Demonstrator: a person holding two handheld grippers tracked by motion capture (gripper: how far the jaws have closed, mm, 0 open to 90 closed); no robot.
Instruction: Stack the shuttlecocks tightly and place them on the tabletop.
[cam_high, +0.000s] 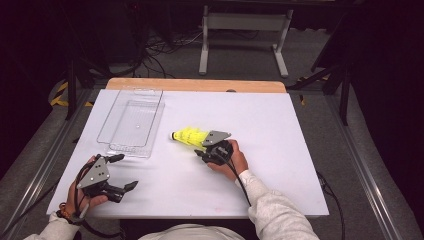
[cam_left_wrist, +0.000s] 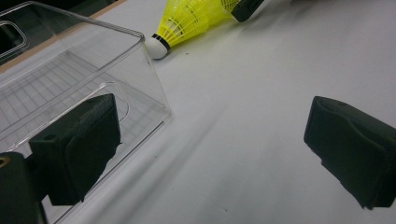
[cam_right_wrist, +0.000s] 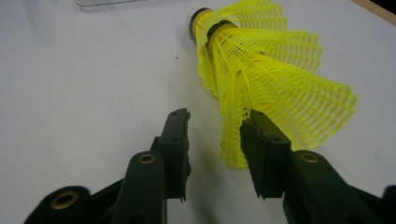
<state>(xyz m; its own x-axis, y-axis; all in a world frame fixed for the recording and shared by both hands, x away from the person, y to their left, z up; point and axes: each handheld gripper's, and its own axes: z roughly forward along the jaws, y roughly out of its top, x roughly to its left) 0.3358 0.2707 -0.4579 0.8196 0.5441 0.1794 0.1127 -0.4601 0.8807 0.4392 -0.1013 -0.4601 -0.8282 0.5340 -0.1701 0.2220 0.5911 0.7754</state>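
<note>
Shuttlecock (cam_right_wrist: 261, 70) lying on table (cam_high: 280, 165), R tool (cam_right_wrist: 215, 135) apart at skirt edge; L tool (cam_left_wrist: 210, 154) wide apart.

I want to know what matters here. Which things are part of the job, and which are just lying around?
Part of the job:
- yellow shuttlecock, lying on its side
- right tongs, open, one pad against the skirt's rim
- clear plastic box, nearby and empty, probably

Just lying around:
- left tongs, open, holding nothing
- cables on the floor
- white metal stand

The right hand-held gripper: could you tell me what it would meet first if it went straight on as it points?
Most likely the yellow shuttlecock: its skirt edge lies right at the right hand-held gripper, whose jaws stand apart.
</note>
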